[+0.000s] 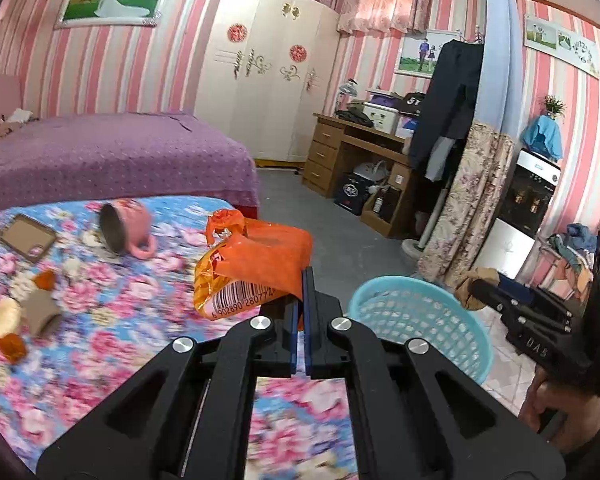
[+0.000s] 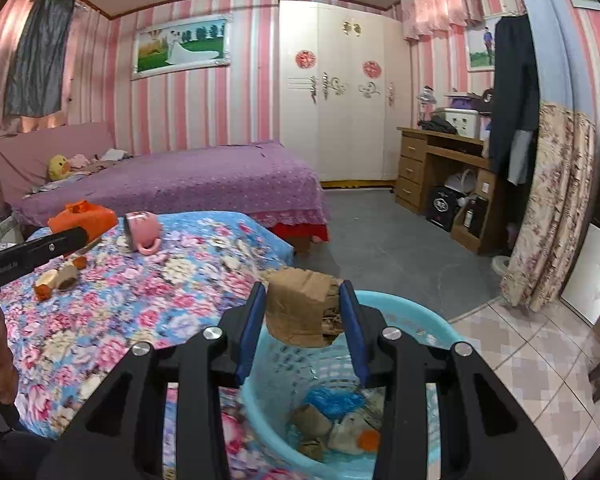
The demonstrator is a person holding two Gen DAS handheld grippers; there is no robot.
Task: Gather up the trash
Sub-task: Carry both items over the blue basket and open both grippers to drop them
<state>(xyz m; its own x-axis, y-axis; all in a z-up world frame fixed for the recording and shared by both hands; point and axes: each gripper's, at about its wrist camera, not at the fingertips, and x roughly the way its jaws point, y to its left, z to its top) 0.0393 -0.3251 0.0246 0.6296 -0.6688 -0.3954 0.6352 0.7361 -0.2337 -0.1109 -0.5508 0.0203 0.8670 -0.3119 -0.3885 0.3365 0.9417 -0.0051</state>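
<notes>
Two pieces of trash are in your grip at once, so deal with them in turn. Your right gripper (image 2: 303,312) is clamped at a narrow width on a crumpled brown paper wad (image 2: 300,308), and that wad hangs just above the far rim of the blue basket (image 2: 440,322), which stands at the edge of the floral bedspread (image 2: 140,300) and already holds several scraps. To do this drop well, I judge you should bring the wad a little nearer, over the middle of the basket's mouth, before you let the jaws part, since a release at the rim could send it onto the floor. Your left gripper (image 1: 300,292) is fully closed on an orange plastic wrapper (image 1: 256,264), pinched by its near edge over the bedspread, left of the basket; carry it across only once the right side is out of the way. The wrapper's long axis runs across the view, its barcode end toward you and drooping low, its twisted tail pointing up and away. The wad is squat, its longer side lying across the jaws. More scraps lie farther back near the tipped pink mug (image 1: 126,230).
</notes>
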